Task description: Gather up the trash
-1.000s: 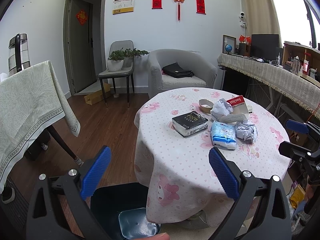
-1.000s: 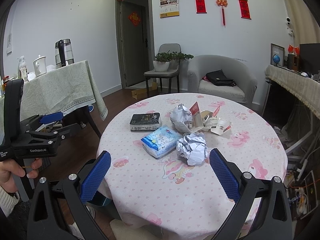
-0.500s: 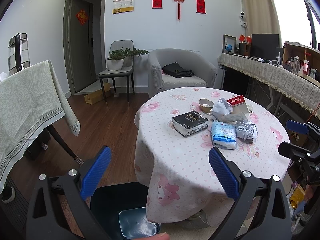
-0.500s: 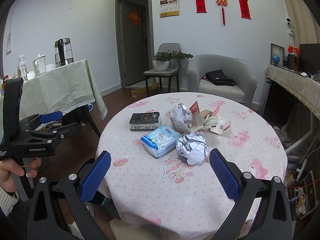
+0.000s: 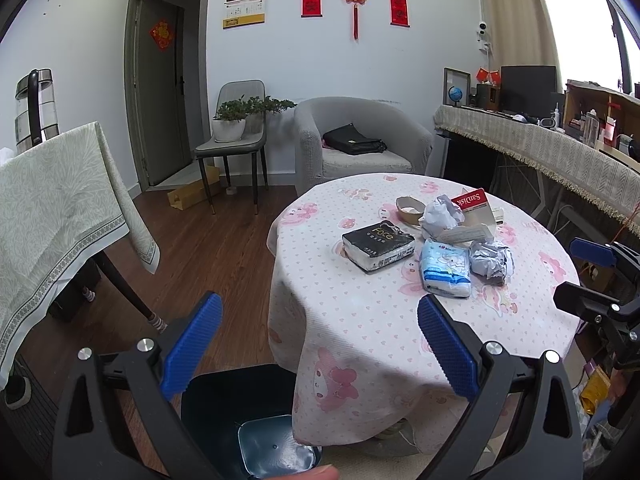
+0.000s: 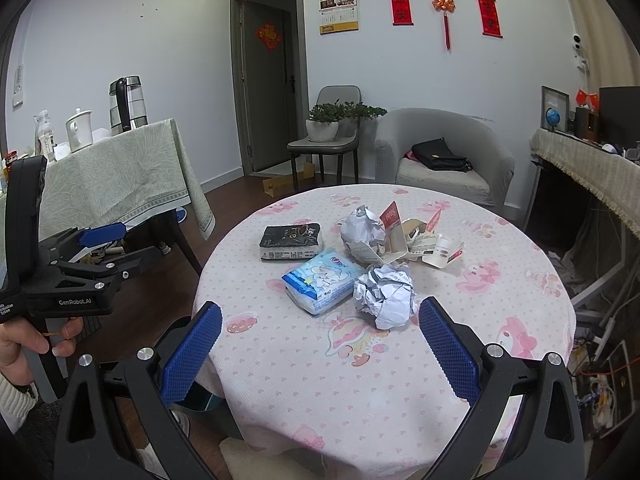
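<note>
A round table [image 6: 320,380] with a pink cartoon cloth holds the trash. A crumpled paper ball [image 6: 386,294] lies nearest my right gripper [image 6: 319,350], which is open and empty above the table's near edge. A second crumpled ball [image 6: 362,228], torn red-and-white packaging [image 6: 420,240] and a cardboard tape roll [image 5: 408,209] lie behind it. My left gripper [image 5: 319,344] is open and empty, beside the table, over a dark blue trash bin [image 5: 240,412] on the floor. The near paper ball also shows in the left wrist view [image 5: 491,260].
A black tissue pack [image 6: 291,240] and a blue-white tissue pack [image 6: 322,280] lie on the table. A side table with a green cloth [image 6: 116,176] holds a kettle and jug at the left. A grey armchair [image 6: 444,160] and chair with plants stand behind.
</note>
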The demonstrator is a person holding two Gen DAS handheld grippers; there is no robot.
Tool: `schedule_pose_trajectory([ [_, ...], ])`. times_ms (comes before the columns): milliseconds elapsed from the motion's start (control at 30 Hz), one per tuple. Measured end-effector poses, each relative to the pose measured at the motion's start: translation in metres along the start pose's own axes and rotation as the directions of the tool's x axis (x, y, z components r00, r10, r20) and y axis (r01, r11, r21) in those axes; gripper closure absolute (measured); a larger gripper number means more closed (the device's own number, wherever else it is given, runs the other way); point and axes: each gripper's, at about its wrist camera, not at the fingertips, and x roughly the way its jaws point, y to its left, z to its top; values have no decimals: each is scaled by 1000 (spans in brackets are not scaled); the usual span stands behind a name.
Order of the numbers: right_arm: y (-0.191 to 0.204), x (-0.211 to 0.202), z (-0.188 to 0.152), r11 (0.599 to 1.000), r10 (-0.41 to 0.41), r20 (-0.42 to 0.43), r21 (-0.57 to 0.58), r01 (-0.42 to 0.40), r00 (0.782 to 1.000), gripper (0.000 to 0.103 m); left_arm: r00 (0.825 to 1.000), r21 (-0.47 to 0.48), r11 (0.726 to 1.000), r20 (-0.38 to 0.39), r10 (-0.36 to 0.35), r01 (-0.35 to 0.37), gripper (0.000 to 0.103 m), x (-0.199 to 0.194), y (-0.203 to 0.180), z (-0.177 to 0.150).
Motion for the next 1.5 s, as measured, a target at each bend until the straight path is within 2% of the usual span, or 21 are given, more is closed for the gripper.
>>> schedule_pose_trajectory([
  [233, 2, 2, 1, 1000, 2, 1, 4, -2, 1000, 3, 1000, 5, 1000, 0, 3, -3, 3, -1, -2, 1],
  [400, 0, 2, 3, 1000, -28, 5, 8, 28, 1000, 3, 1000, 19, 1000, -14, -5, 5, 4, 3, -3, 4],
  [533, -5, 9, 1, 998, -53, -25, 30, 54, 998, 3, 1000, 48, 999, -23, -14, 15, 4, 6, -2, 4],
  [633, -11, 13, -1, 998, -46, -46, 45, 48, 998, 10, 999, 45, 998, -25, -38, 39, 6, 7, 0, 4],
  [700, -13, 15, -1, 998, -50, -59, 46, 53, 997, 13, 998, 56, 997, -25, -51, 52, 19, 8, 0, 5],
  [900, -19, 23, -1, 997, -62, -78, 47, 65, 995, 15, 992, 64, 992, -62, -106, 110, 27, 18, -2, 7],
  [1000, -24, 30, 0, 997, -55, -88, 55, 60, 995, 15, 985, 69, 986, -93, -144, 150, 34, 29, -5, 9],
  [1167, -31, 44, 1, 997, -52, -117, 56, 59, 992, 15, 969, 111, 971, -147, -196, 213, 37, 49, -14, 10],
  [1267, -37, 53, 4, 996, -53, -136, 61, 62, 989, 18, 963, 127, 963, -161, -217, 238, 40, 60, -16, 13],
  [1500, -46, 75, 8, 997, -48, -181, 59, 59, 982, 23, 945, 136, 944, -174, -277, 302, 41, 82, -12, 22],
])
